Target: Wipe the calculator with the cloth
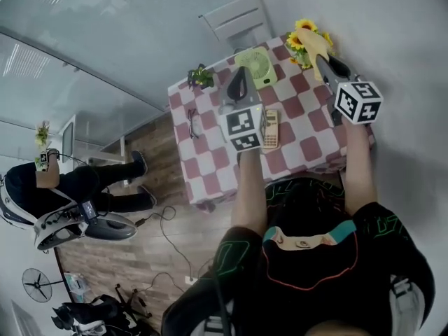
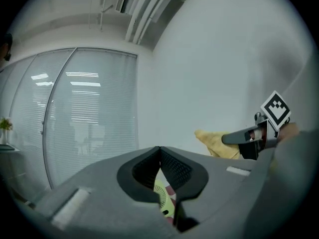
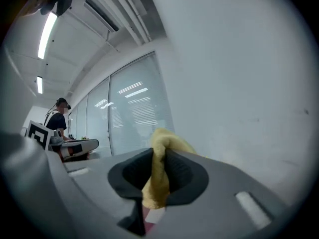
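A beige calculator (image 1: 270, 129) lies on the red-and-white checked table (image 1: 210, 161), right next to the marker cube of my left gripper (image 1: 238, 77). That gripper is raised above the table and shut, its jaws meeting with nothing between them (image 2: 159, 151). My right gripper (image 1: 322, 56) is raised over the table's far right corner and shut on a yellow cloth (image 1: 312, 42), which hangs bunched between the pads (image 3: 158, 176). The left gripper view also shows the cloth (image 2: 218, 144) off to its right.
A green fan (image 1: 255, 66) stands at the table's far side, with sunflowers (image 1: 302, 42) at the far right corner, a small plant (image 1: 201, 77) at the far left and glasses (image 1: 192, 123) on the left part. A white chair (image 1: 236, 19) stands beyond. Another person (image 1: 63, 187) sits at left.
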Action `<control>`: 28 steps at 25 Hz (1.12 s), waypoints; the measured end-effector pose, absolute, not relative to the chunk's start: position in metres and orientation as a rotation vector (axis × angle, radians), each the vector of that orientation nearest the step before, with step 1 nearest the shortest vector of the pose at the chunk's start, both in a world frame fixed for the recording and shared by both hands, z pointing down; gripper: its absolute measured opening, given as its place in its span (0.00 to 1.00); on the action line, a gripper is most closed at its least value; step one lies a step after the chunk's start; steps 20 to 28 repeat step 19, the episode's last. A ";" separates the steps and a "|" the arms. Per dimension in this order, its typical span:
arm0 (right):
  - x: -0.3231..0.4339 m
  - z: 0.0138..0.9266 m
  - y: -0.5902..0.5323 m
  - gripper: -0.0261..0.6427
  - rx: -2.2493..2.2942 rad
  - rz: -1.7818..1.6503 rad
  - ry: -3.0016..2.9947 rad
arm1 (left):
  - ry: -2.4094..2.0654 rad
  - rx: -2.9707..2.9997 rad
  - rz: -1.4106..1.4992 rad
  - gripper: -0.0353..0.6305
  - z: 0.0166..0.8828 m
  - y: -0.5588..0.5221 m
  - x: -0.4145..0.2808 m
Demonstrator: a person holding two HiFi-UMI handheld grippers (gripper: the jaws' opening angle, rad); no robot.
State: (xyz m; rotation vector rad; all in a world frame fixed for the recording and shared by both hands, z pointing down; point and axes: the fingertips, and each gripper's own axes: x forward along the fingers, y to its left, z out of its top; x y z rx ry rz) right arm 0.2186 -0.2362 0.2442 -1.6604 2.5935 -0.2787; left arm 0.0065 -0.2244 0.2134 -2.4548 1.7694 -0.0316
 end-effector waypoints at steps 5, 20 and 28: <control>0.223 0.227 -0.249 0.14 -1.692 -0.177 2.571 | 1.782 -2.429 -0.011 0.07 0.203 -0.235 0.002; 0.212 0.216 -0.255 0.14 -1.740 0.019 2.641 | 1.851 -2.400 -0.023 0.07 0.216 -0.235 -0.015; 0.212 0.216 -0.255 0.14 -1.740 0.019 2.641 | 1.851 -2.400 -0.023 0.07 0.216 -0.235 -0.015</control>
